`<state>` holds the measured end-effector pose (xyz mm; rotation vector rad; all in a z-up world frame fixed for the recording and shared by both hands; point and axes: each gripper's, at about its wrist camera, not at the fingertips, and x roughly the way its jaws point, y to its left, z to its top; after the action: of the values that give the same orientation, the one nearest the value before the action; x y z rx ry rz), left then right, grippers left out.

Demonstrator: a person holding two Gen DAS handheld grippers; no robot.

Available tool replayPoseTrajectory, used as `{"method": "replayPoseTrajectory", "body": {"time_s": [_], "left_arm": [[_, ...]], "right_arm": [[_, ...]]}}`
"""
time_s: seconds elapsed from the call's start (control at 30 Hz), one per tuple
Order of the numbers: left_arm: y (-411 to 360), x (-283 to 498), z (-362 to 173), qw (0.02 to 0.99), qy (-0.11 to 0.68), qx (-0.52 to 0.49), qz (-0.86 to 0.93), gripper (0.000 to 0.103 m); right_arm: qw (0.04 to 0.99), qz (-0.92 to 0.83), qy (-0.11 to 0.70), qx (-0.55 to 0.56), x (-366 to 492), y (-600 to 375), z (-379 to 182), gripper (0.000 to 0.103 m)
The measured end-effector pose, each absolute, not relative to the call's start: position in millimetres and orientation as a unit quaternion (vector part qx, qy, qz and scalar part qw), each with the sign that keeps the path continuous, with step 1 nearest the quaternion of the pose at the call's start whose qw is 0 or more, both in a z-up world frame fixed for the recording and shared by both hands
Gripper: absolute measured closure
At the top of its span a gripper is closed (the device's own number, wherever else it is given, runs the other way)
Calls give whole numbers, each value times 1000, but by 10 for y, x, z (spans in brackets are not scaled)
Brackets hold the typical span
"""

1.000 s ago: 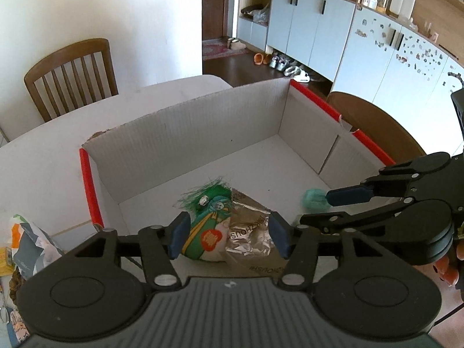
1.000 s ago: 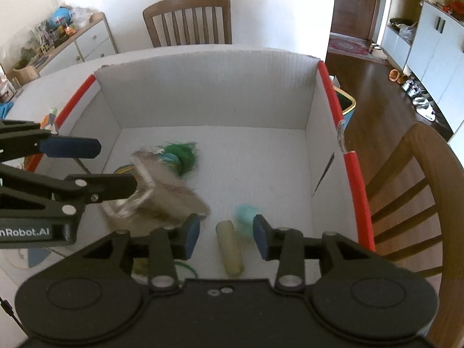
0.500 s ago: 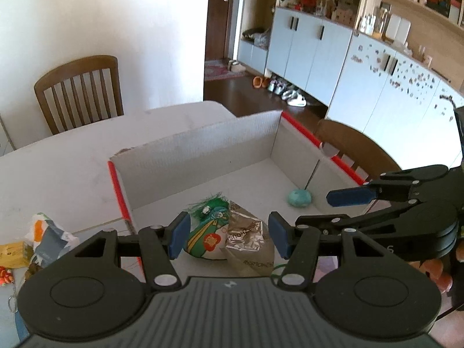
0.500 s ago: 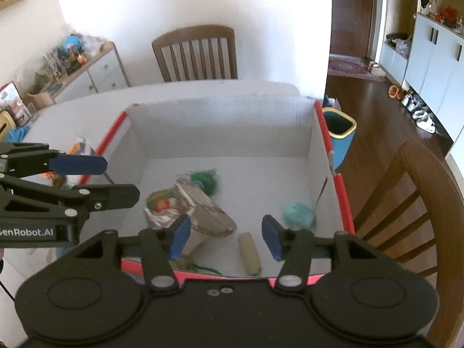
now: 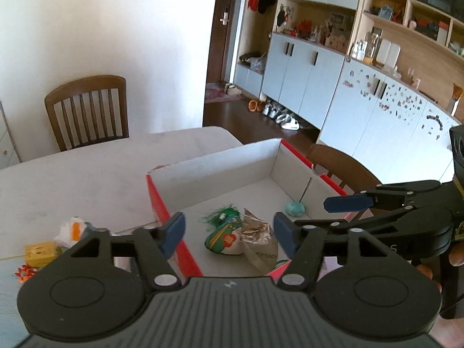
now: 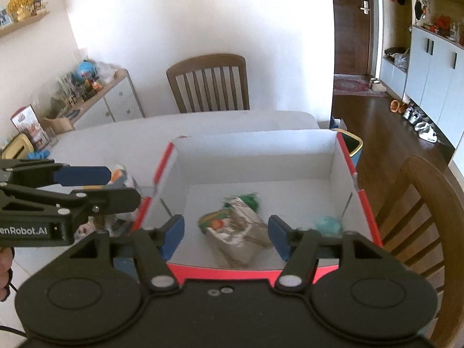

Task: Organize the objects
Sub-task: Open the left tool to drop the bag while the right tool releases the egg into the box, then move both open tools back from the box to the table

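A white cardboard box with red edges stands on the white table. On its floor lie a green plush toy, a crinkled foil bag and a small teal ball. My left gripper hangs above the box's near left corner, its jaws opening with nothing between them. My right gripper hovers over the near edge of the box, jaws also opening and empty. The toy, the bag and the teal ball lie below it.
Left of the box on the table lie a white and orange wrapper, a yellow packet and a small orange ring toy. Wooden chairs stand at the far side and to the right. Cabinets line the right wall.
Both grippers have risen and drawn back from the box, and their jaws have spread wider. The foil bag has settled on the box floor beside the green toy.
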<state>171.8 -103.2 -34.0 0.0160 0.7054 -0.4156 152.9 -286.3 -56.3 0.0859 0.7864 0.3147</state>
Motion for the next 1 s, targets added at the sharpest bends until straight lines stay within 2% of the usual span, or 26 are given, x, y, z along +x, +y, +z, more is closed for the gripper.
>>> {"method": "replayPoseTrajectory", "body": {"time_s": [0.23, 0.5, 0.87, 1.0], "left_arm": [[-678, 1631, -251, 921, 336, -3, -196, 23], [-256, 1529, -246, 927, 329, -4, -182, 20], [314, 1473, -309, 928, 331, -23, -168, 20], [515, 1447, -342, 929, 331, -28, -165, 12]], "right_arm": [[917, 145, 369, 54, 1384, -2596, -464, 24], [921, 141, 356, 73, 1250, -2285, -401, 9], [920, 144, 352, 95, 1124, -1804, -399, 2], [919, 146, 353, 95, 1117, -1636, -400, 2]]}}
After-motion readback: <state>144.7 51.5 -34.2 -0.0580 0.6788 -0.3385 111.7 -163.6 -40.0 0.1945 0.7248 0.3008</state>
